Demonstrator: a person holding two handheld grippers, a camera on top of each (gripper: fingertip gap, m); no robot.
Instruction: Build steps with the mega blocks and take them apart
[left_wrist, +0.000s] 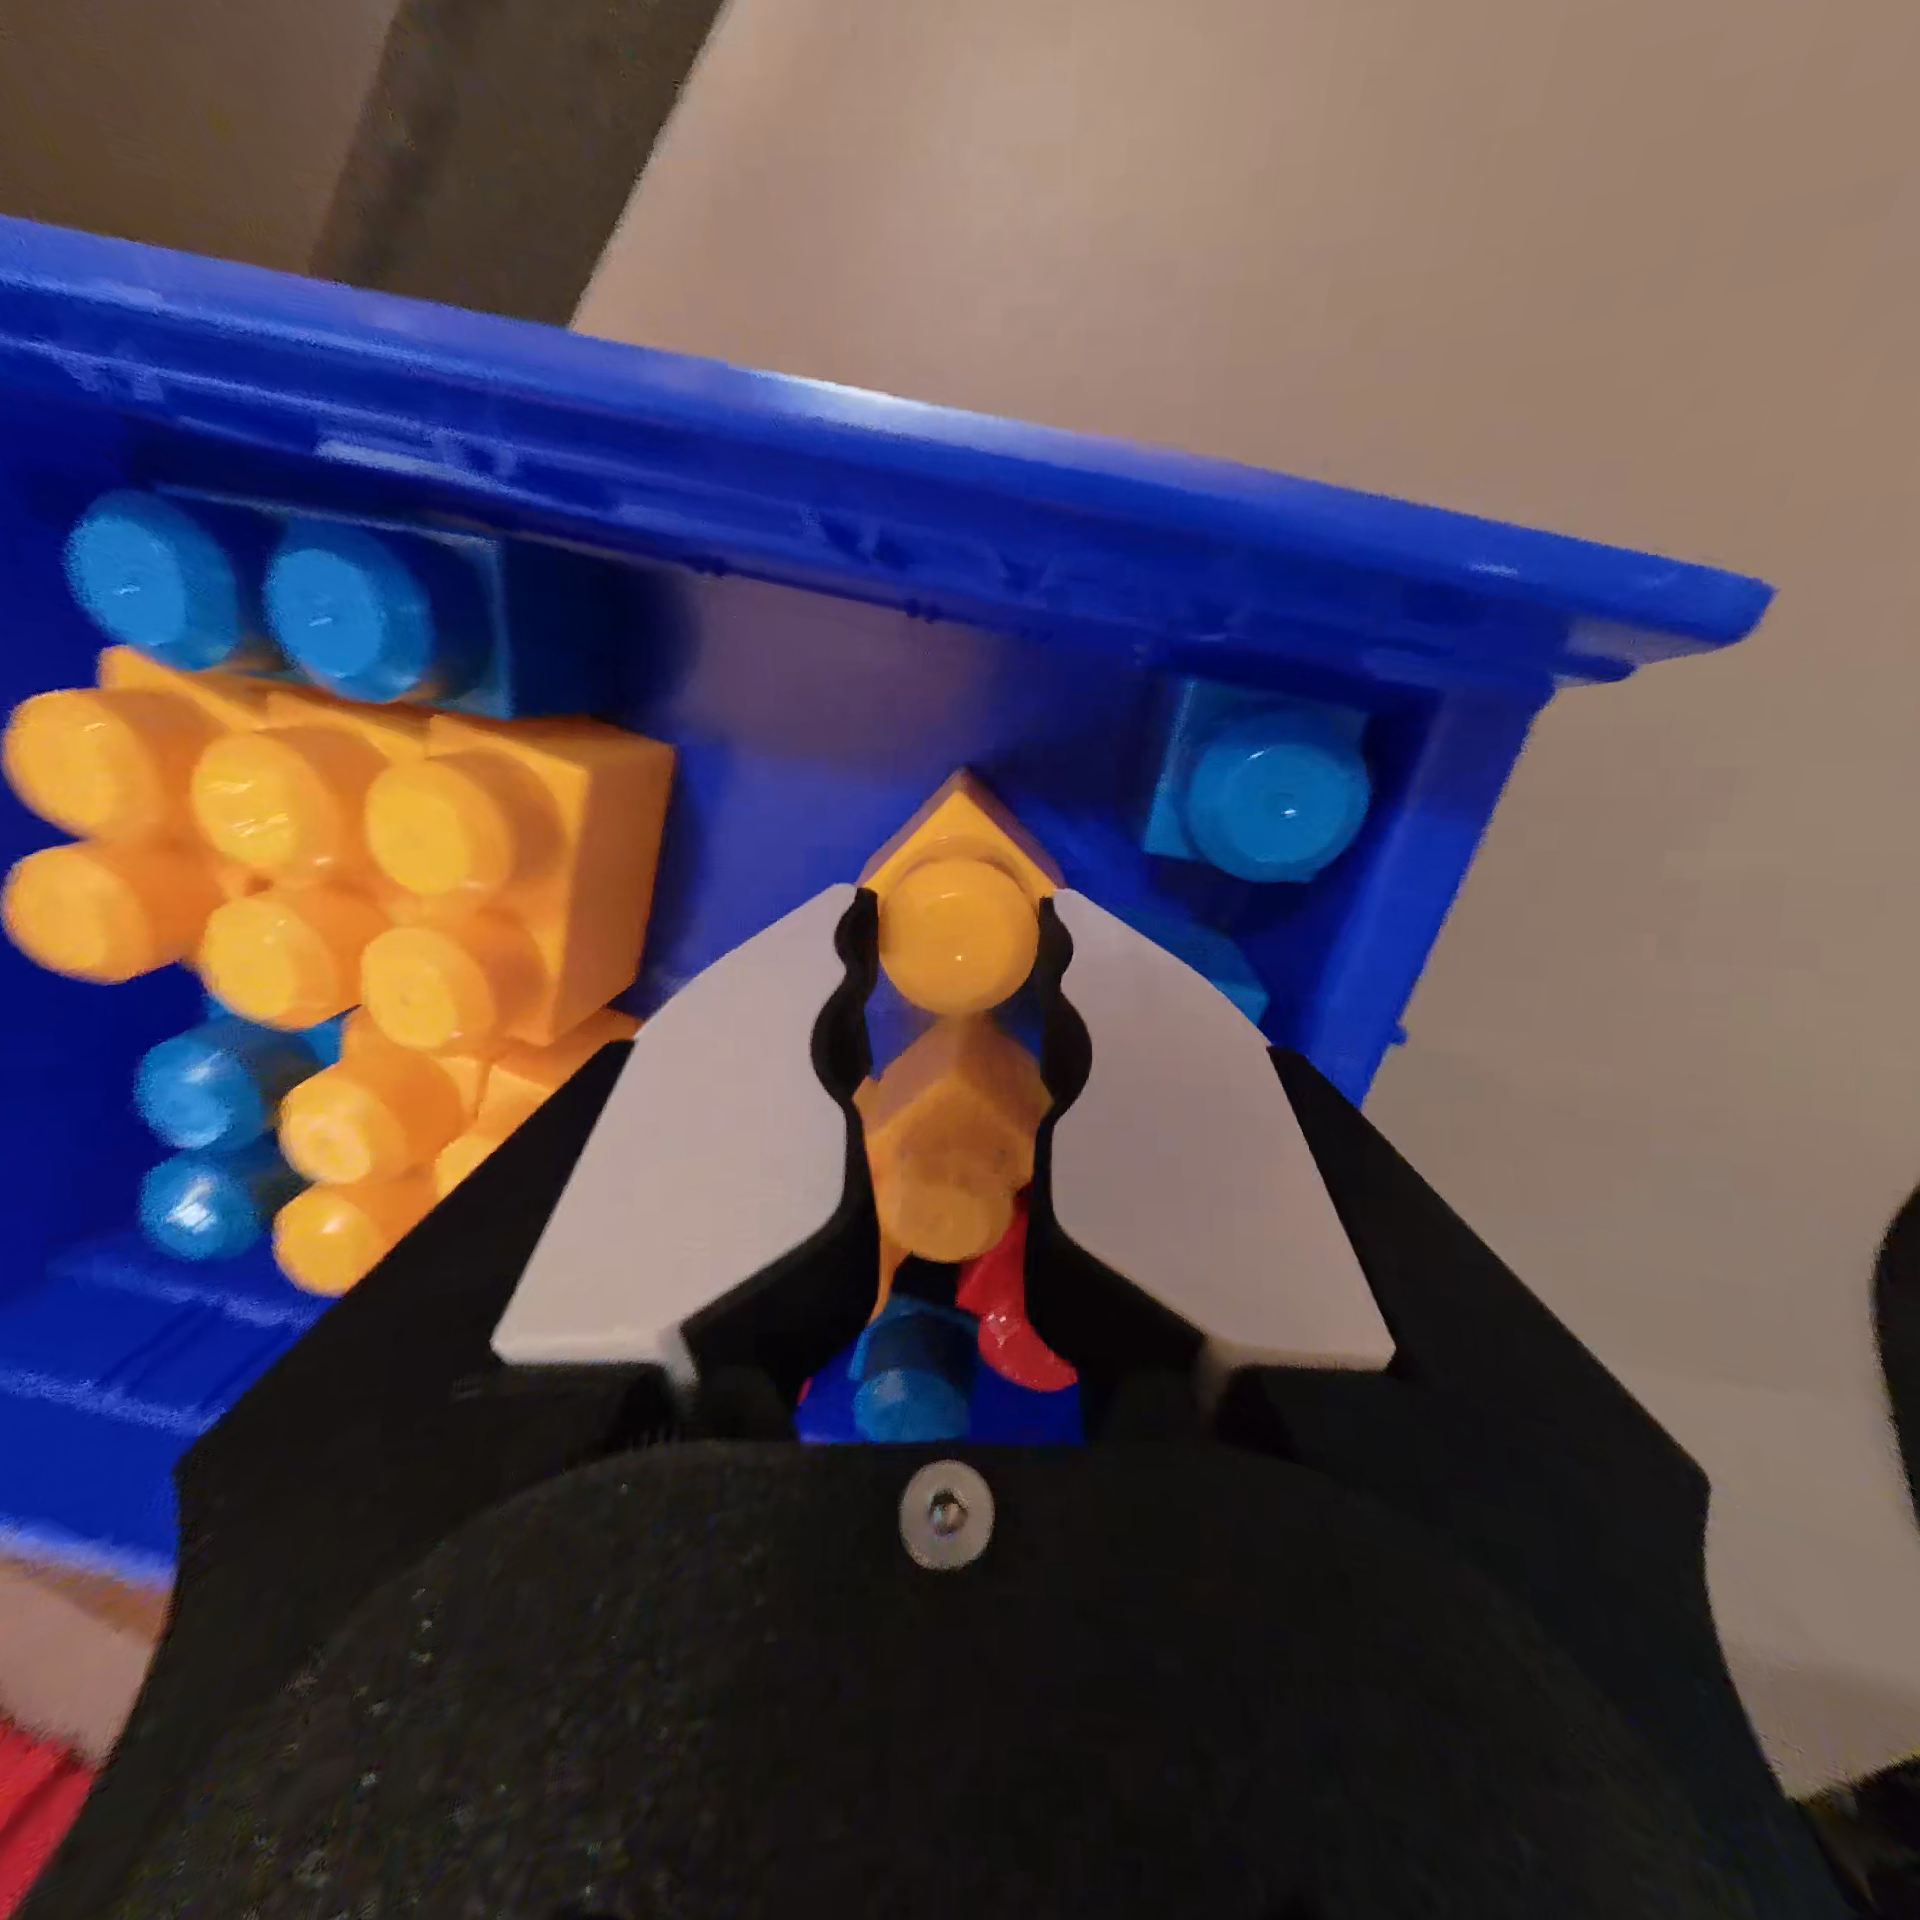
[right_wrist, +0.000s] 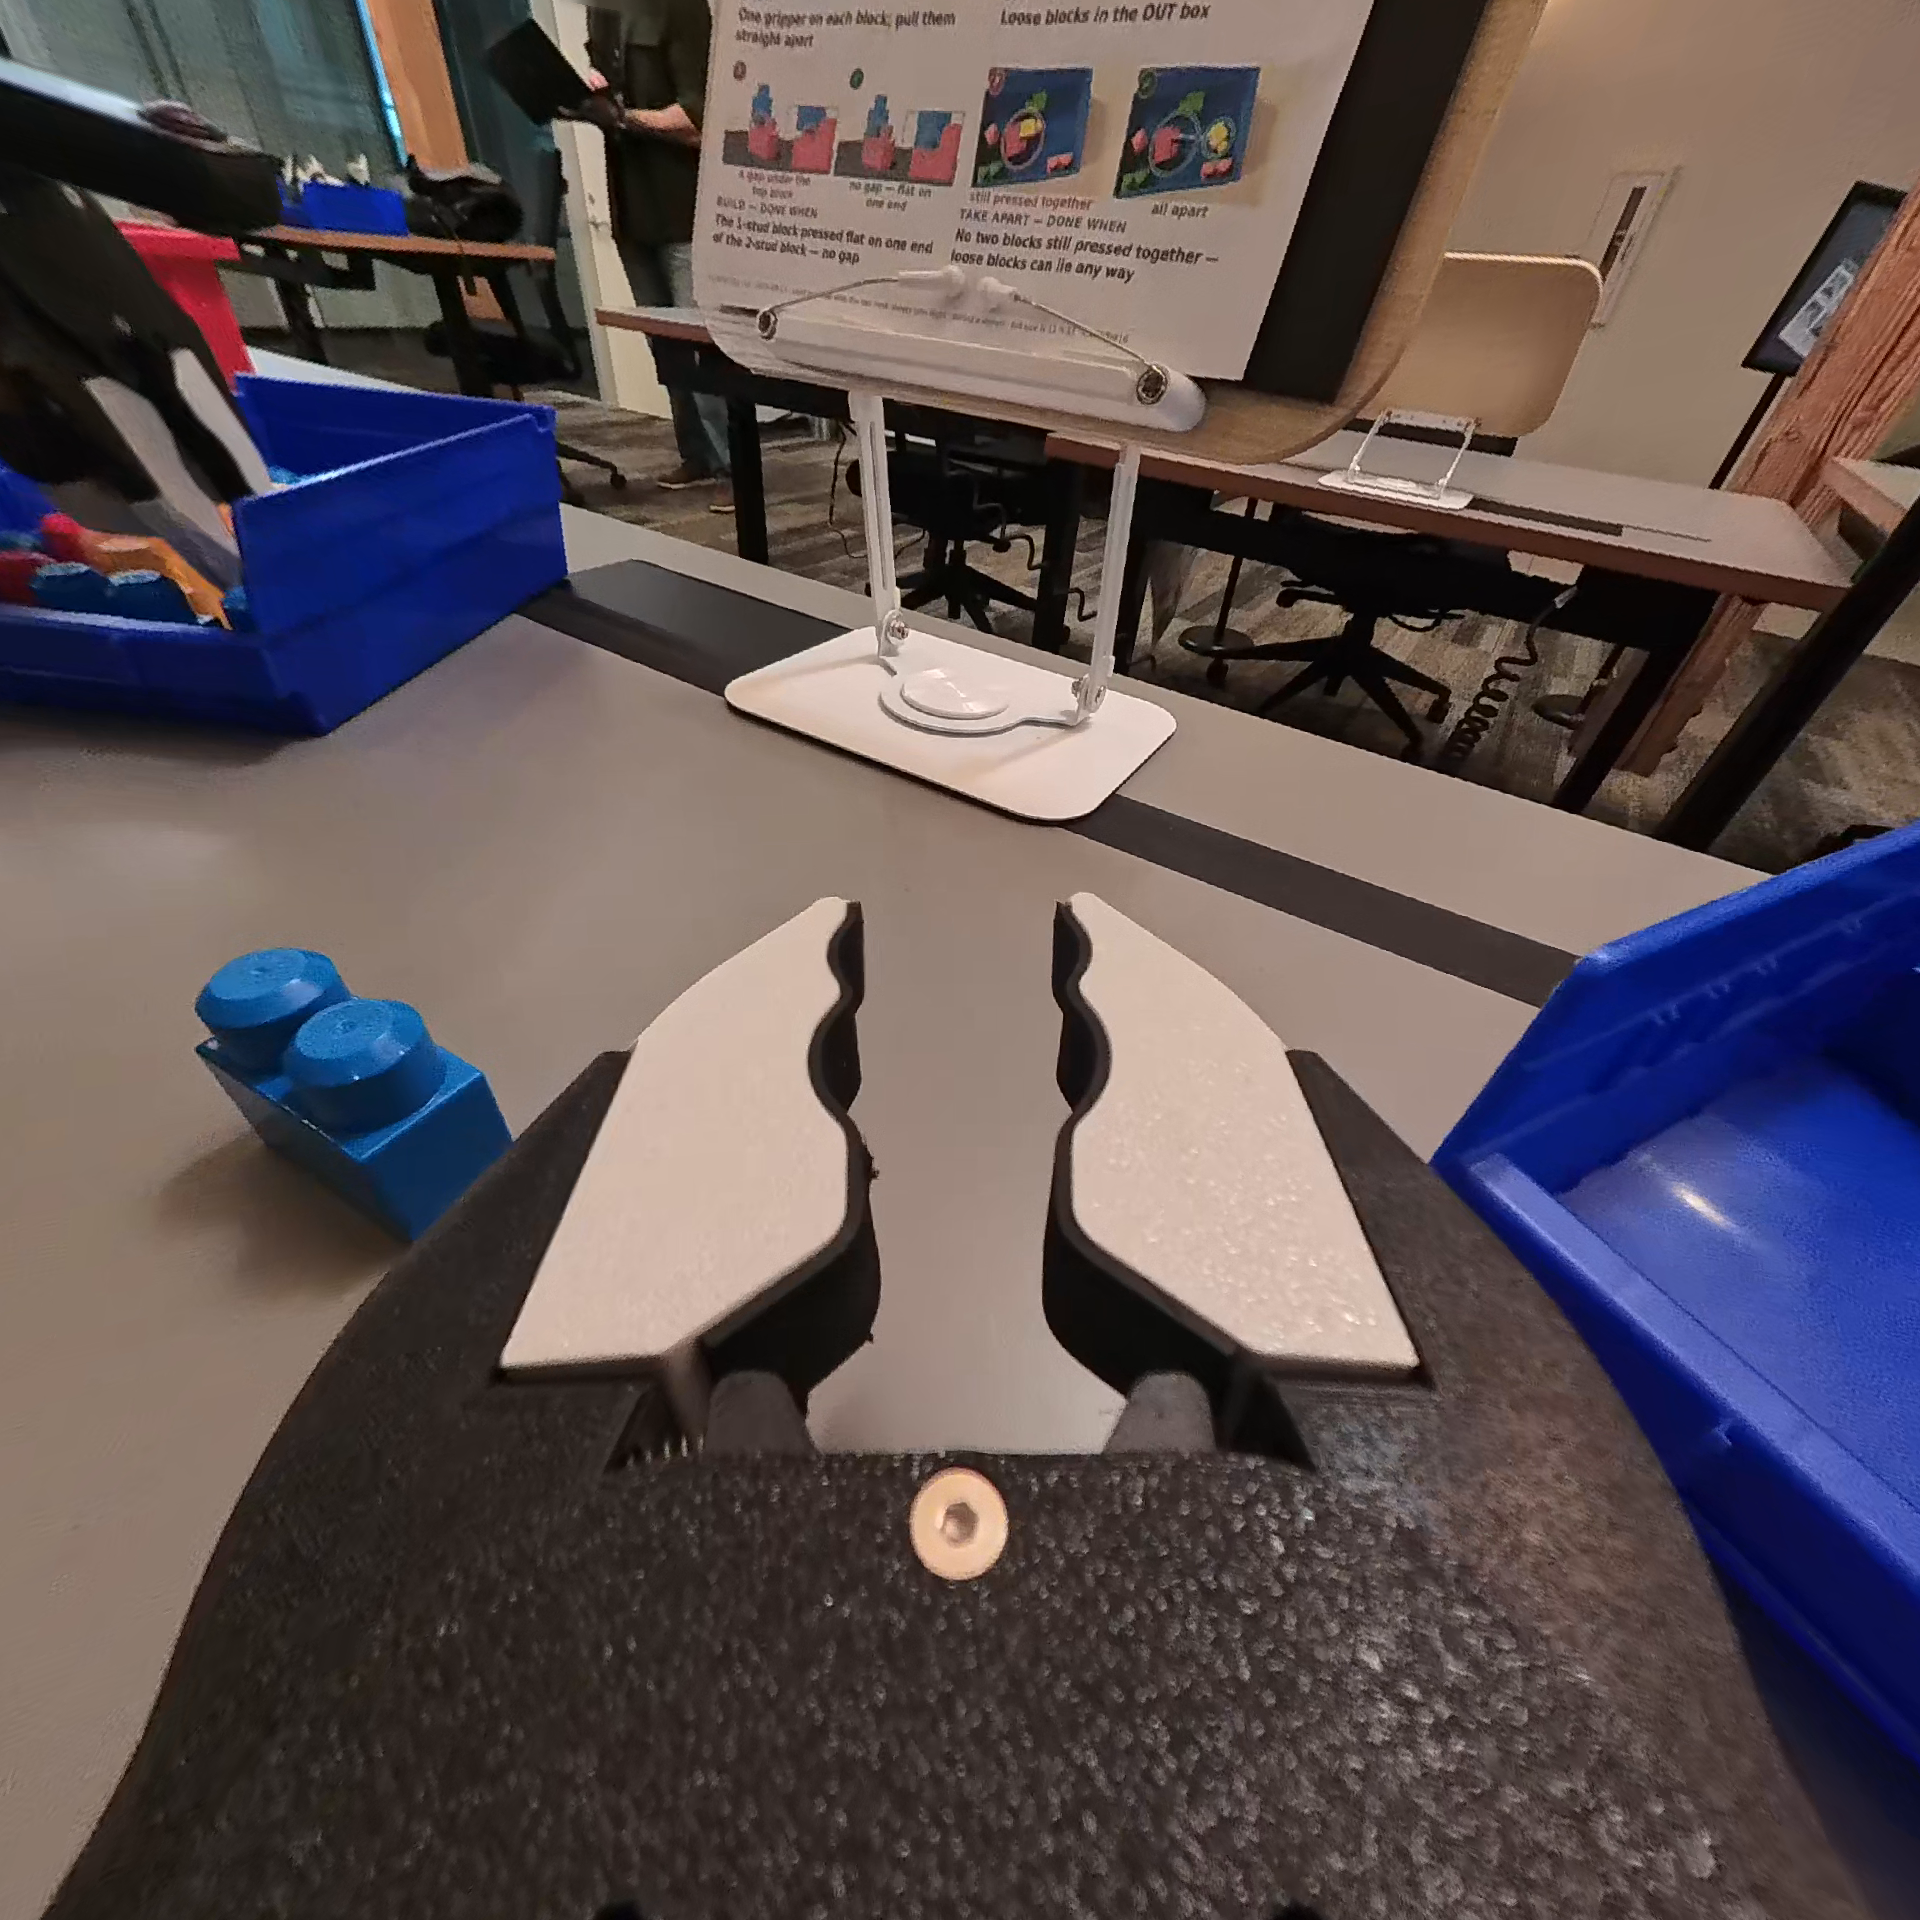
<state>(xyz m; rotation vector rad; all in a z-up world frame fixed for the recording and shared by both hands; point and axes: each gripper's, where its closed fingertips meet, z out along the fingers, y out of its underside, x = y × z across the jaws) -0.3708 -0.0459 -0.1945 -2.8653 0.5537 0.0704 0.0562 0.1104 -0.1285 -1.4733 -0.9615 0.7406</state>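
The counter (right_wrist: 582, 852) is smooth and grey, with a black strip (right_wrist: 1299, 873) across its far side. A white stand (right_wrist: 951, 717) sits on that strip and holds up a paper sheet (right_wrist: 1039, 156) with pictures. Behind it are more long desks (right_wrist: 1507, 520) with dark chairs (right_wrist: 1340, 644) on wheels under them. The floor (right_wrist: 665, 447) looks like patterned carpet, though it is hard to tell. A wooden post (right_wrist: 1829, 395) stands on the right. The far wall (right_wrist: 1704, 114) is pale cream. A person (right_wrist: 665, 208) stands far back.

Motion blur is seen across the blue bin (left_wrist: 935, 488); even indoor light, soft shadows and wide-angle edge bending are noted.
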